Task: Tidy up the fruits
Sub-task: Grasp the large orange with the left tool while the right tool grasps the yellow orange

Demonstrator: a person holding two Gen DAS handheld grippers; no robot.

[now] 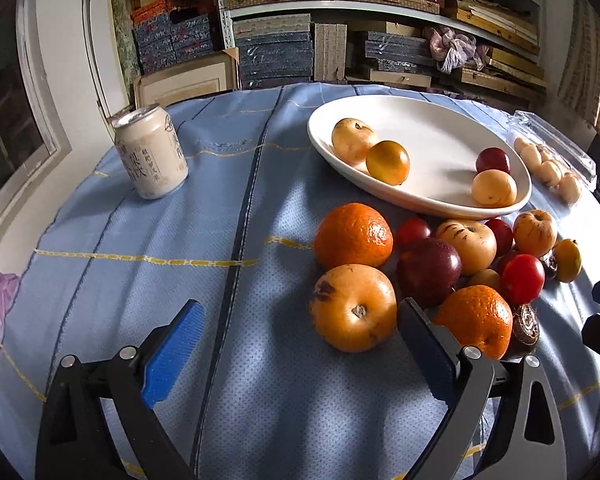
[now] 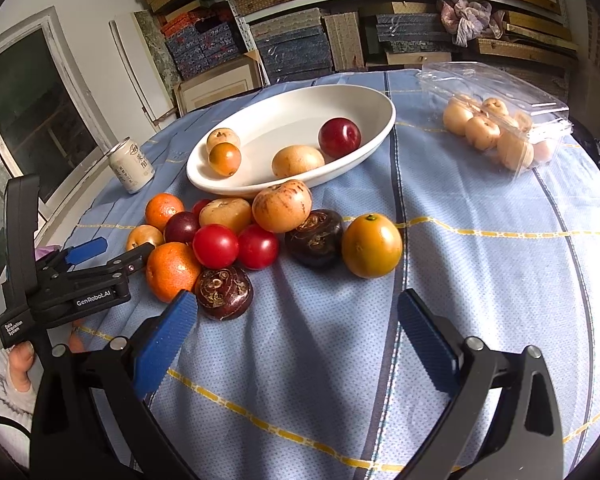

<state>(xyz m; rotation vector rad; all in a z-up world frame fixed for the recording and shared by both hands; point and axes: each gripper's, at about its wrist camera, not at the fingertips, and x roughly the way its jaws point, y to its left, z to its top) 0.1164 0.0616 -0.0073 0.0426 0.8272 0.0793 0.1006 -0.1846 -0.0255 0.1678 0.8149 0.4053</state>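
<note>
The left gripper (image 1: pixel 300 344) has its jaws wide apart, with nothing in them. A pale round fruit (image 1: pixel 354 307) sits just in front, near the right finger. The right gripper (image 2: pixel 298 332) is wide too and holds nothing; bare cloth (image 2: pixel 480 280) lies ahead of it, with lots of room.

The fruit pile (image 2: pixel 236 240) lies between the grippers and the white dish (image 2: pixel 284 120), touching the dish's near rim. The dish holds four fruits: three pale or yellow ones and one red plum (image 2: pixel 339 137). In the pile are two oranges (image 1: pixel 353 236), two dark brown bulbs (image 2: pixel 224 293) and some red ones.

One can (image 1: pixel 152 151) stands far left, near the table edge. One clear box (image 2: pixel 512 128) of pale fruits sits far right.
</note>
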